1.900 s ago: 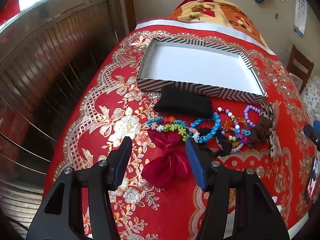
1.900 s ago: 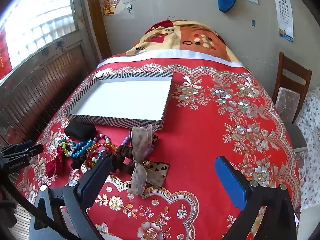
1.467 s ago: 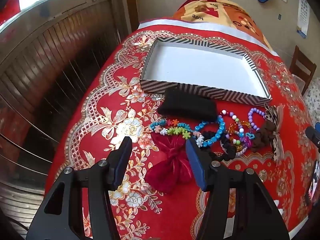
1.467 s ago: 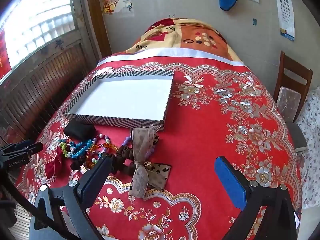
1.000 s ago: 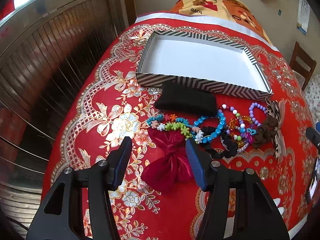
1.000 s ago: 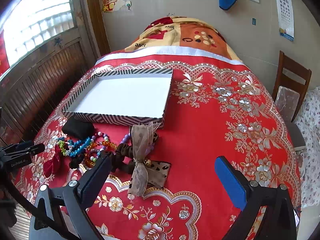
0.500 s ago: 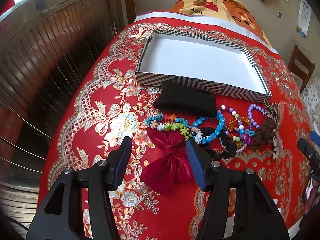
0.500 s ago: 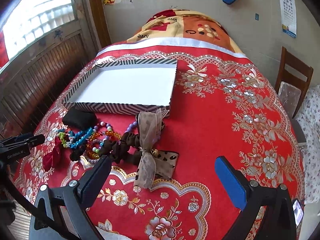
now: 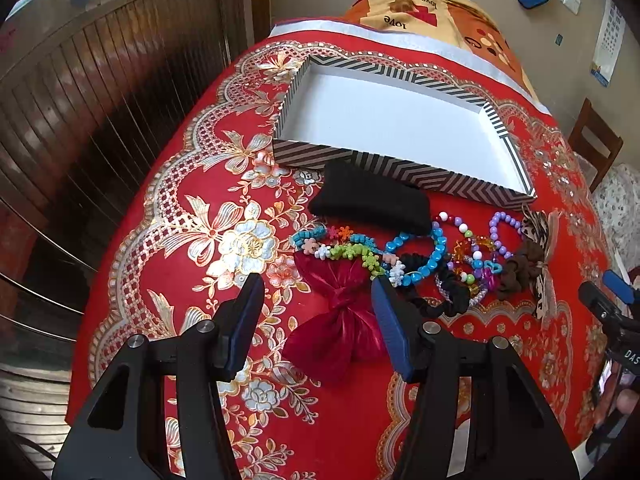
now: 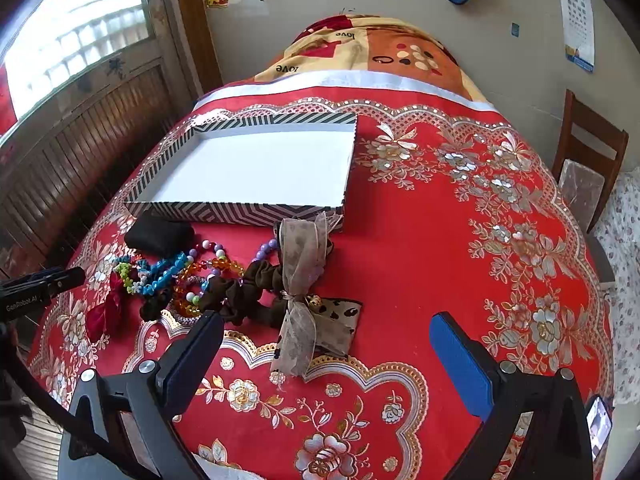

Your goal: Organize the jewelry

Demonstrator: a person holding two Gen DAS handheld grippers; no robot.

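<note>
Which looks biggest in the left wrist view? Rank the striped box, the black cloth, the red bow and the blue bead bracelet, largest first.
1. striped box
2. red bow and black cloth: they look alike; the bow lies nearer the camera, so I leave them unranked
3. blue bead bracelet

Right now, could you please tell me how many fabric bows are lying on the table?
2: a dark red bow between the left hand-held gripper's open fingers, and a sheer leopard-print bow at the pile's right end. Others may hide under the beads.

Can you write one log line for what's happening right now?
left gripper: open above red bow | right gripper: open, empty | striped box: empty
</note>
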